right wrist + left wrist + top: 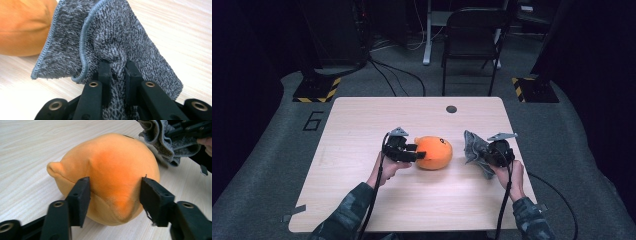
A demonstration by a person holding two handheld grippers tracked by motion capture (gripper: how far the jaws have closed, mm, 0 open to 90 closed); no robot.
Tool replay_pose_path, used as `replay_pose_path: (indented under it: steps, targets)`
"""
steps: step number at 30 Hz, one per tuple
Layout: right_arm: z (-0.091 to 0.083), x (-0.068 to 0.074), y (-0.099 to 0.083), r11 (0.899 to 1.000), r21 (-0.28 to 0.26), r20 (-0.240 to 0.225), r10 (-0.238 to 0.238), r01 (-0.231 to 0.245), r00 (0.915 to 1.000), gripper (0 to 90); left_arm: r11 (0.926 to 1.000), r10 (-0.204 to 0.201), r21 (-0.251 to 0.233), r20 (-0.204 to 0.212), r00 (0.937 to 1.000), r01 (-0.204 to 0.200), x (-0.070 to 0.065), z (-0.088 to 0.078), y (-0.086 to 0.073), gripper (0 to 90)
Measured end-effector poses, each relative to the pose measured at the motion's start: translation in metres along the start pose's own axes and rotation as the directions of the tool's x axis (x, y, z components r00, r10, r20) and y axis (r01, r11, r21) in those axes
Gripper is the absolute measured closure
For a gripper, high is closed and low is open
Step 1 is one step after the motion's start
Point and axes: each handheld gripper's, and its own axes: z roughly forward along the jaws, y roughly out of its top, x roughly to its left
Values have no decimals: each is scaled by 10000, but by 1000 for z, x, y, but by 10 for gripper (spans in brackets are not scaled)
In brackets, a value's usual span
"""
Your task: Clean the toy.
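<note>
You are at a pale wooden worktop [362, 115] with an orange plush toy [433, 152] lying near its middle and a grey terry cloth [475, 146] held up just to the toy's right. Your left tongs [418, 153] stand half spread around the near end of the plush toy [110, 175]; the pads sit right at its sides, and whether they press in you cannot tell from here. Your right tongs [117, 72] are pressed together on a bunched fold of the grey terry cloth [120, 37], which fans out above them and hangs close beside the toy. The likely step is bringing cloth and toy together, to wipe or cover it. To do that well, steady the toy with the left tongs so it cannot roll, keep the pinch on the cloth firm, and lead with the loose stitched edge so it drapes flat rather than crumpling.
</note>
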Motion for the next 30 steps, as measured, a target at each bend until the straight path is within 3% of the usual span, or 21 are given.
replay_pose_path:
  steps: [5,8,12,16,19,20,21,24,30]
  targets:
    - [-6,12,7,9990,-326,-156,-307,302,9994,788,9997,-176,-142,3,9998,176,2,-2,-1,515]
    - [-13,27,16,9968,-592,-359,-550,528,9978,788,9993,-292,-218,41,9996,293,4,-1,-1,533]
    - [-17,57,34,9873,-959,-709,-1337,1266,9885,788,9991,-380,-194,64,9993,381,4,0,0,536]
    - [-13,88,53,9714,-1118,-1076,-2213,2094,9693,788,9989,-413,-217,88,9991,414,4,1,1,536]
    - [-7,108,61,9675,-994,-1263,-2440,2325,9615,788,9989,-417,-214,99,9991,419,4,2,1,537]
    - [-3,111,64,9612,-1105,-1259,-2657,2527,9558,788,9989,-394,-237,97,9992,397,4,2,1,537]
    - [2,115,65,9615,-1018,-1297,-2673,2554,9548,788,9990,-385,-231,118,9992,388,4,2,1,537]
    - [14,119,67,9634,-782,-1290,-2648,2564,9556,790,9991,-354,-213,94,9993,356,5,2,1,528]
    - [17,115,68,9719,-605,-1363,-2340,2277,9626,791,9992,-261,-300,279,9993,270,5,-5,-5,470]
